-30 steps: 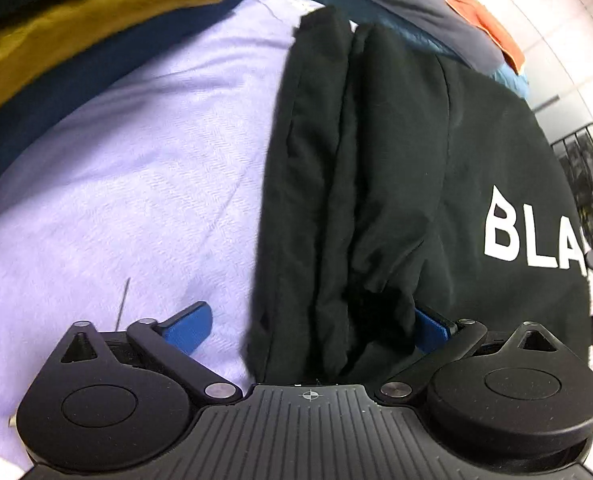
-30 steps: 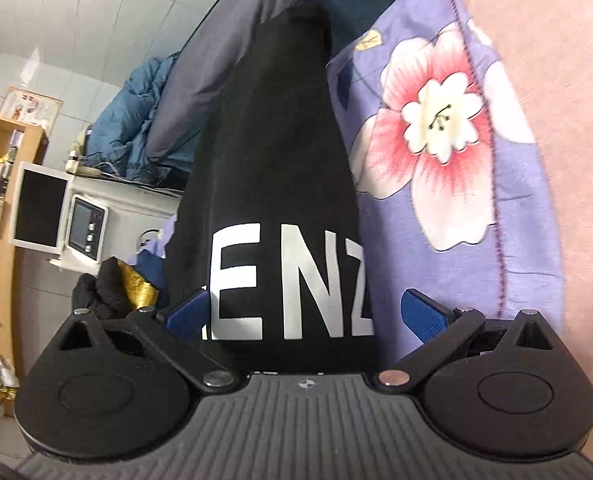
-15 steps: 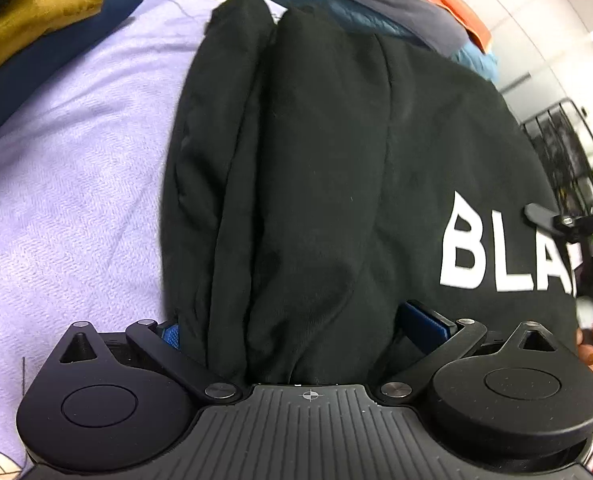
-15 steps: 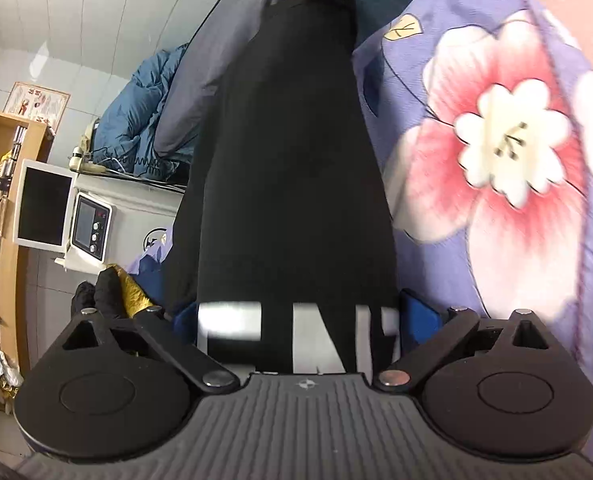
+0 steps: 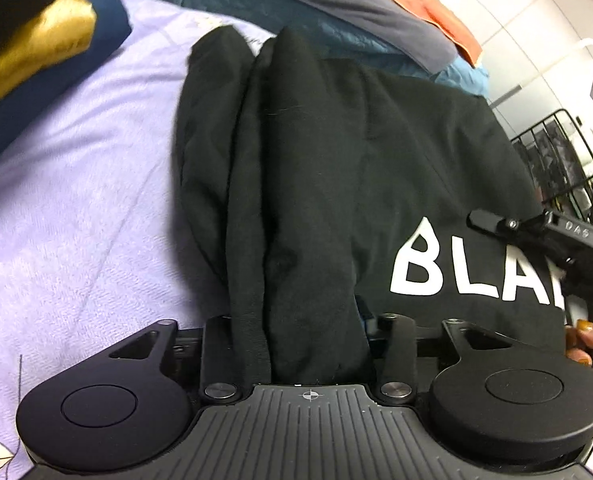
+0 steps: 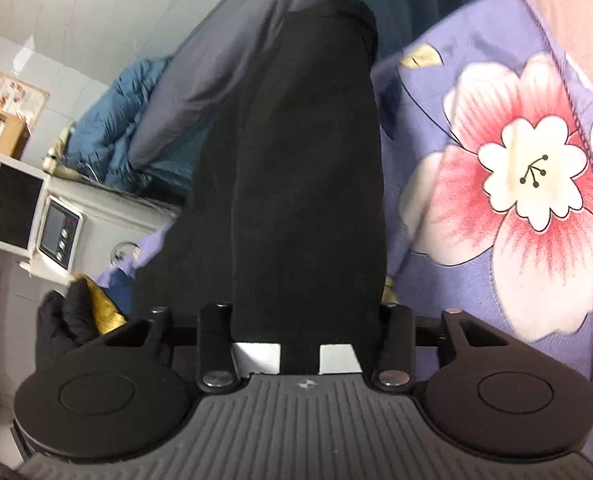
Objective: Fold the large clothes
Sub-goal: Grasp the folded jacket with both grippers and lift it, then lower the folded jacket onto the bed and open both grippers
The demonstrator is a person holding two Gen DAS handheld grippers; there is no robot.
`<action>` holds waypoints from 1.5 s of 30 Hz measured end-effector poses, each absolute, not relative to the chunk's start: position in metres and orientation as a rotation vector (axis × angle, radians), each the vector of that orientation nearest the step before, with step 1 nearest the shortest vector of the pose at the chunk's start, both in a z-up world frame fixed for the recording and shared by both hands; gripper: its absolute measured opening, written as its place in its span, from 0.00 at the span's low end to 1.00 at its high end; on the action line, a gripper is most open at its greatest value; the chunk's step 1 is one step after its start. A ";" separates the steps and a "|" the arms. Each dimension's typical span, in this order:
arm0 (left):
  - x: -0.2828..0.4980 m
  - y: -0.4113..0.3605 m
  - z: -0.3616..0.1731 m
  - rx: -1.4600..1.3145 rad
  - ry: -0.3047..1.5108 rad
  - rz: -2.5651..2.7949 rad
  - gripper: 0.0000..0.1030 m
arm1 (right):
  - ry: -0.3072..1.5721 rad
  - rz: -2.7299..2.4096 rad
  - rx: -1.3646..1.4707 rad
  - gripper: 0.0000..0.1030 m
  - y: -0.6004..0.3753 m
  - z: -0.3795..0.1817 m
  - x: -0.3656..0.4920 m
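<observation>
Both grippers, left (image 5: 308, 320) and right (image 6: 300, 320), have advanced; jaws closing over the soft, limp garment's (image 5: 376, 168) near hem; pinch every layer.

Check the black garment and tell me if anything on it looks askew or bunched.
The black garment has its left edge bunched into thick uneven ridges running toward the left gripper, whose jaws are closing around them. The printed side lies flat.
</observation>
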State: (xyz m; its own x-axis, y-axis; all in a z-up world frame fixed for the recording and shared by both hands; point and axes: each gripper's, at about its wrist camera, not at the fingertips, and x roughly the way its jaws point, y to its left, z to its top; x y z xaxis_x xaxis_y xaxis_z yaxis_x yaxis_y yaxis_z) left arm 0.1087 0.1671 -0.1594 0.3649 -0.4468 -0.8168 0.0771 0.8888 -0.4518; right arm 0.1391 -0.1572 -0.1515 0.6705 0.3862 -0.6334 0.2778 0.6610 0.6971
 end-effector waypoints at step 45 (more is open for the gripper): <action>-0.018 -0.254 -0.115 0.241 1.125 -0.853 1.00 | 0.541 -0.754 0.866 0.93 -0.491 -0.074 -0.275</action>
State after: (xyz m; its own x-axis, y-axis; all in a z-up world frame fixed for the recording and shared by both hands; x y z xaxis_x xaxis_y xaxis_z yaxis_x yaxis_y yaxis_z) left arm -0.0183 -0.2537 -0.1148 0.1629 -0.4760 -0.8642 0.7038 0.6699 -0.2363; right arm -0.2749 -0.4910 -0.0739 0.6240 -0.3629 -0.6921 0.7718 0.4246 0.4733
